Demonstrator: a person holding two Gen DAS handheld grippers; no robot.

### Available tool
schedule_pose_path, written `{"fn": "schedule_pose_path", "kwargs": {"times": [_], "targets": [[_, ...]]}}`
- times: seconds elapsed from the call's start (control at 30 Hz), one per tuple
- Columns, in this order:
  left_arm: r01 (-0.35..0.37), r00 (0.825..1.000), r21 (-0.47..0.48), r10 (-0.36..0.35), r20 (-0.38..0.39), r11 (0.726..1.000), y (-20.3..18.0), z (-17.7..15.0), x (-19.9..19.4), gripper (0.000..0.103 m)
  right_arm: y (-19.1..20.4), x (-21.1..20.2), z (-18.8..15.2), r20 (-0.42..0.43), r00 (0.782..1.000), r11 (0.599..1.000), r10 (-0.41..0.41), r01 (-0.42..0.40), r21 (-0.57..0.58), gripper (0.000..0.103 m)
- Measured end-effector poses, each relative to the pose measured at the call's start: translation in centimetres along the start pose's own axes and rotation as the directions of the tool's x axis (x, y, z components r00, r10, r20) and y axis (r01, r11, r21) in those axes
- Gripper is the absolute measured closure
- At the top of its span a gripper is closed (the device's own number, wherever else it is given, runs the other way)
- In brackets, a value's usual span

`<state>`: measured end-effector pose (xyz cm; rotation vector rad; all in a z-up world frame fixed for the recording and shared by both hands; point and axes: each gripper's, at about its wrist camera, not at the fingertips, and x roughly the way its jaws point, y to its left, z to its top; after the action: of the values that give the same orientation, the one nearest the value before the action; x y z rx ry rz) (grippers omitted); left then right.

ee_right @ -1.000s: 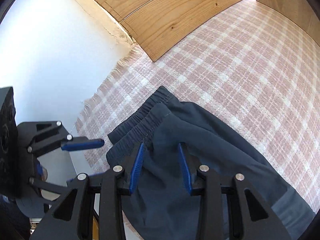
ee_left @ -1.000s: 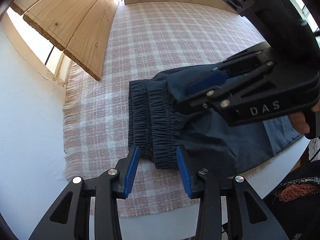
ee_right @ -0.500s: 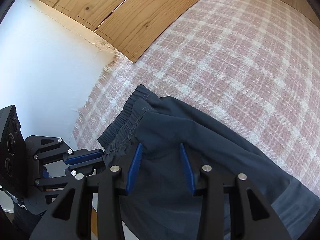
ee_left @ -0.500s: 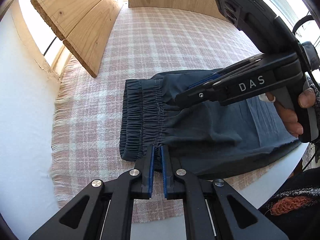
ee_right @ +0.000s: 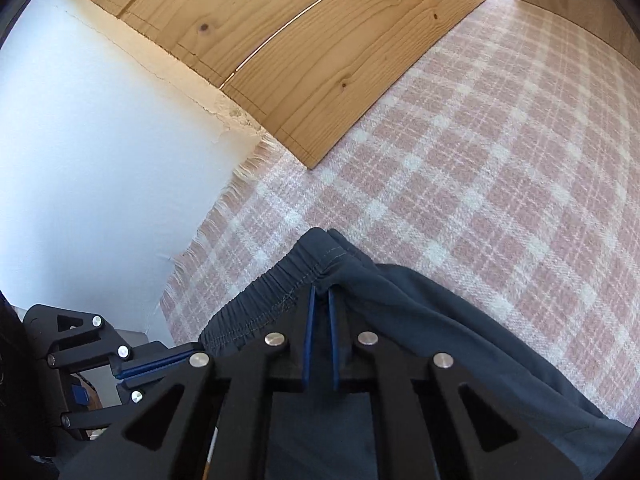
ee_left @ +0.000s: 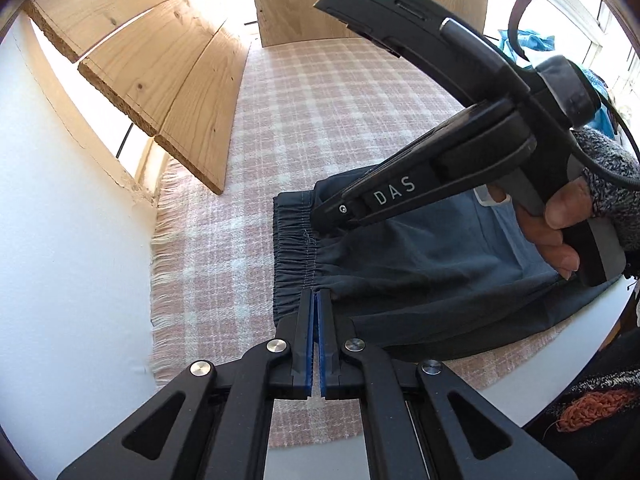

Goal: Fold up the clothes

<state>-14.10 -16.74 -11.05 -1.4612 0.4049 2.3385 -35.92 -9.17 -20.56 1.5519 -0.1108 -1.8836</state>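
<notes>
left gripper [ee_left: 316,296] fingers closed on shorts [ee_left: 420,268] waistband, near end | right gripper [ee_right: 321,294] fingers pinched on waistband, far end | shorts laid on counter cloth [ee_left: 320,120] | fold judged begun, unfinished

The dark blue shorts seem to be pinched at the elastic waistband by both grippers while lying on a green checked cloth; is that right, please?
Only the colour is wrong: the cloth is pink and white checked, as the right wrist view shows. Both the left gripper and right gripper do pinch the shorts at the waistband.
</notes>
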Motion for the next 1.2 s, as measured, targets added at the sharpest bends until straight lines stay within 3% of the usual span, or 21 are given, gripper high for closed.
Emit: {"fn": "schedule_pose_path", "kwargs": {"times": [0.07, 0.17, 0.23, 0.27, 0.33, 0.37, 0.47, 0.57, 0.63, 0.7, 0.77, 0.83, 0.93, 1.03, 1.07, 1.13, 1.2], "targets": [[0.050, 0.998, -0.030, -0.051, -0.044, 0.998, 0.9, -0.3, 1.8, 0.102, -0.2, 0.7, 0.3, -0.033, 0.999, 1.000, -0.002, 0.002, 0.005, 0.094], [0.074, 0.994, -0.045, -0.077, -0.072, 0.996, 1.1, -0.7, 2.7, 0.097, -0.7, -2.4, -1.4, -0.022, 0.999, 0.999, 0.039, -0.039, -0.006, 0.092], [0.074, 0.995, -0.071, -0.078, -0.055, 0.995, 1.5, -0.7, 1.7, 0.089, -1.1, -4.4, -2.7, -0.014, 0.998, 0.998, 0.063, -0.063, -0.016, 0.077], [0.069, 0.997, -0.087, -0.073, -0.040, 0.994, 1.9, -0.6, 0.9, 0.082, -1.7, -5.9, -4.2, 0.006, 0.999, 0.998, 0.043, -0.043, -0.047, 0.073], [0.040, 0.999, -0.110, -0.041, -0.008, 0.993, 2.6, -0.3, -1.0, 0.082, -3.7, -8.4, -8.0, 0.044, 0.998, 0.997, -0.047, 0.050, -0.063, 0.065], [0.027, 1.000, -0.106, -0.026, 0.006, 0.994, 2.6, -0.1, -1.9, 0.082, -4.7, -9.4, -10.0, 0.052, 0.994, 0.994, -0.092, 0.095, -0.060, 0.065], [0.002, 0.999, -0.043, -0.001, 0.037, 0.999, 1.0, 1.3, -3.3, 0.082, -7.4, -9.8, -14.7, 0.000, 0.996, 0.996, -0.093, 0.093, -0.003, 0.064], [0.089, 0.995, -0.003, -0.089, 0.044, 0.996, -1.4, 3.0, -2.1, 0.081, -8.0, -9.4, -18.1, -0.019, 0.997, 0.997, -0.078, 0.078, 0.018, 0.062], [0.131, 0.991, 0.019, -0.131, 0.006, 0.991, -2.8, 3.7, -0.7, 0.081, -7.8, -10.5, -18.7, -0.008, 1.000, 0.999, -0.015, 0.015, 0.051, 0.062], [0.130, 0.991, 0.062, -0.127, -0.042, 0.990, -4.3, 4.1, 1.6, 0.081, -8.0, -12.5, -19.7, 0.025, 0.999, 0.996, 0.038, -0.040, 0.081, 0.062], [0.100, 0.990, 0.074, -0.092, -0.106, 0.992, -5.1, 4.4, 4.3, 0.081, -9.7, -16.5, -22.2, 0.089, 0.996, 0.991, -0.031, 0.019, 0.130, 0.062], [0.112, 0.987, 0.085, -0.101, -0.123, 0.990, -6.2, 4.9, 4.7, 0.081, -12.3, -20.8, -25.7, 0.147, 0.982, 0.973, -0.115, 0.082, 0.216, 0.062], [0.146, 0.987, 0.150, -0.134, -0.091, 0.978, -9.9, 6.6, 3.1, 0.081, -18.7, -28.0, -34.0, 0.188, 0.944, 0.883, -0.270, 0.165, 0.440, 0.062], [0.253, 0.967, 0.206, -0.246, -0.059, 0.945, -16.2, 8.7, 1.1, 0.081, -25.3, -34.4, -42.7, 0.111, 0.879, 0.724, -0.464, 0.305, 0.619, 0.062], [0.297, 0.955, 0.238, -0.291, -0.061, 0.925, -19.0, 9.1, 0.7, 0.081, -27.5, -36.5, -45.4, 0.074, 0.848, 0.660, -0.525, 0.350, 0.665, 0.062], [0.371, 0.927, 0.310, -0.366, -0.078, 0.875, -24.9, 9.7, 0.2, 0.081, -31.6, -40.4, -50.1, 0.046, 0.807, 0.573, -0.589, 0.377, 0.728, 0.062], [0.429, 0.901, 0.379, -0.420, -0.109, 0.820, -31.0, 9.9, 0.3, 0.081, -35.6, -43.5, -53.5, 0.011, 0.778, 0.490, -0.628, 0.384, 0.783, 0.062]]}}
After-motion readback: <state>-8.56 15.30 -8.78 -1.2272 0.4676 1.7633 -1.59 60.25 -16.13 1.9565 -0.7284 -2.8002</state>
